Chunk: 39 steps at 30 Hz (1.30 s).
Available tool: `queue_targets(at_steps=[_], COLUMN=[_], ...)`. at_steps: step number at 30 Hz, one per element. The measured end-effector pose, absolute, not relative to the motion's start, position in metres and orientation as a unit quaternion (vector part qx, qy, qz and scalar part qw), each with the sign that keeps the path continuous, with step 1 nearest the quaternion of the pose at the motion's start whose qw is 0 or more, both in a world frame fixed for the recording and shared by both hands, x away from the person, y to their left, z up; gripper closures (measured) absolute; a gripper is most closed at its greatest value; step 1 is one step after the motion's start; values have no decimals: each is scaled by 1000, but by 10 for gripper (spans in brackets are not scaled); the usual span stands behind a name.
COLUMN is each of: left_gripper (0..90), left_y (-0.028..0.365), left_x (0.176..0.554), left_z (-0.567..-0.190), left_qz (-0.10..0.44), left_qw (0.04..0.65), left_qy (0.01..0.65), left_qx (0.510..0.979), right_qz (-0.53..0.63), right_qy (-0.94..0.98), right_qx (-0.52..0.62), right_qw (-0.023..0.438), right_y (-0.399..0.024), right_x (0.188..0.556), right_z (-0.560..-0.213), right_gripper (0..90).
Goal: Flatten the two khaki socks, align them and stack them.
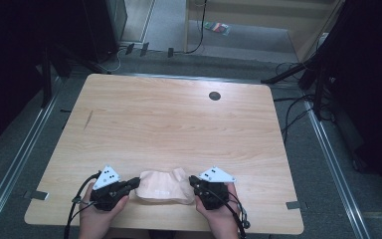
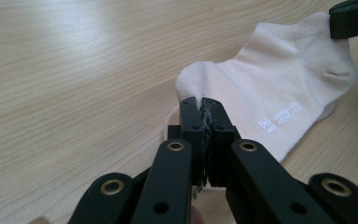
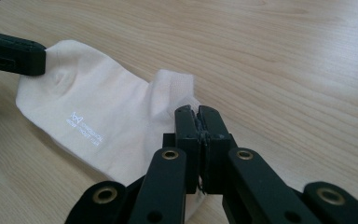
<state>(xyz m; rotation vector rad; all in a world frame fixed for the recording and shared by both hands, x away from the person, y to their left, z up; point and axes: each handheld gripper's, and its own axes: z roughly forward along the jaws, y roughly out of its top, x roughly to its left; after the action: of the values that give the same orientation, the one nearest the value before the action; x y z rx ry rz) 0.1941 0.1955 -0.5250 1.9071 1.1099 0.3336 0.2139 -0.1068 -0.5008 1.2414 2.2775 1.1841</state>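
While the person's left hand [image 1: 97,219] comes in over the near edge of the bench [image 1: 169,119], its left tongs [image 1: 134,182] are pressed together on one end of a pale cream sock [image 1: 163,187]; in the left gripper view the two black jaws meet tightly with a fold of the fabric pinched between them at the sock [image 2: 279,93], and the left tongs [image 2: 204,105] carry no gap. Lying flat on the wood close to the near edge and about midway along it, the sock stretches between the two hands, with small white lettering printed on its side and a ribbed cuff at the end away from the left tongs. Farther right, the right tongs [image 1: 193,180] are likewise clamped on the opposite end of the sock; in the right gripper view the jaws of the right tongs [image 3: 199,112] stand closed against each other on the sock [image 3: 98,116] beside its cuff opening, while the other tongs grip the far end at the upper left. Behind them the right hand [image 1: 224,216] rests at the near edge. Toward the far edge, right of centre, a small dark round hole [image 1: 214,95] sits in the bench, well apart from the sock.
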Motion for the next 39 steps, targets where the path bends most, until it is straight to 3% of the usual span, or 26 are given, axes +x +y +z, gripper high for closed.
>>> queue_targets(at_steps=[33, 34, 37, 39], left_gripper=[880, 863, 657, 573], left_y=[185, 185, 185, 187], left_x=[195, 195, 194, 194], left_z=[-538, -538, -537, -535], left_qz=[155, 155, 166, 178], left_qw=[419, 420, 426, 432], left_qy=[431, 430, 430, 434], left_qx=[784, 784, 778, 770], right_qz=[390, 389, 385, 390], right_qy=[799, 800, 802, 795], right_qx=[430, 431, 434, 440], right_qw=[154, 150, 143, 145], right_y=[-106, -106, -107, -109], right_x=[211, 211, 212, 213], right_z=[-520, -520, -522, -520], right_gripper=[874, 856, 653, 566])
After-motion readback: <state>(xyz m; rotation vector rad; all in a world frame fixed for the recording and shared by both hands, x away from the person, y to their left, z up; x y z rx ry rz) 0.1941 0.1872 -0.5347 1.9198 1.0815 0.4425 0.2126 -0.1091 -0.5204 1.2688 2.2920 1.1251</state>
